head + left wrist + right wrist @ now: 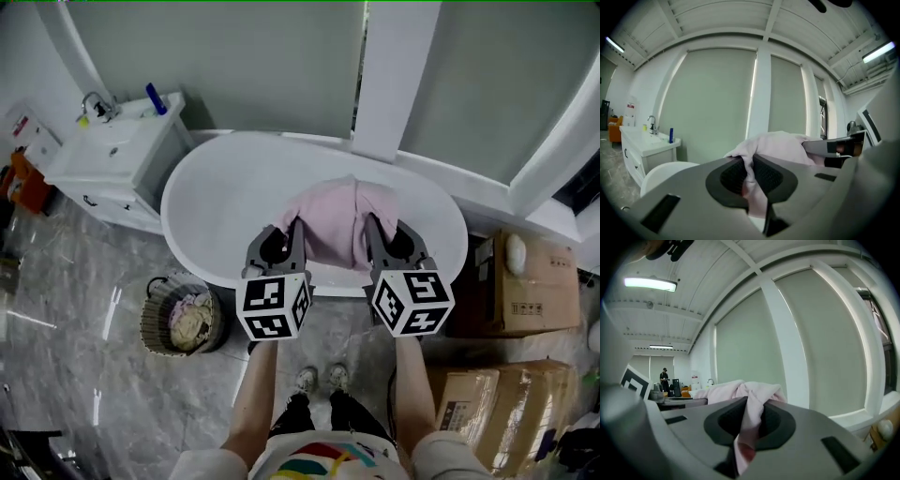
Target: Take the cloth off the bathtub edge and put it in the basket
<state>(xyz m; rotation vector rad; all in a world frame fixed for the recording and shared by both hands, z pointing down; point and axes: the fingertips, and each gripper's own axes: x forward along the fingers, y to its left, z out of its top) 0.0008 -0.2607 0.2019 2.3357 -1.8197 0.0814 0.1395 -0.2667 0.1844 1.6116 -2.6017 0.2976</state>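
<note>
We hold 1 pink cloth (330, 223) in the air between our 2 grippers; from the head view it hangs in front of the 1 white bathtub (202, 202). The left gripper (279, 246) is clamped on 1 side of the cloth and the right gripper (389, 242) on the other, with fabric pinched between each pair of pads. 1 wicker basket (153, 309) with laundry inside stands on the floor just beside the tub, at our left. 2 cardboard boxes (530, 291) sit at our right.

Two grey two-jaw grippers, the left gripper (281, 239) and the right gripper (392, 236); one pink fabric cloth (333, 220); one white oval bathtub (225, 197); one round woven basket (148, 319); one white vanity sink (141, 169); one blue bottle (156, 98); two brown cardboard boxes (530, 291) (478, 408)
</note>
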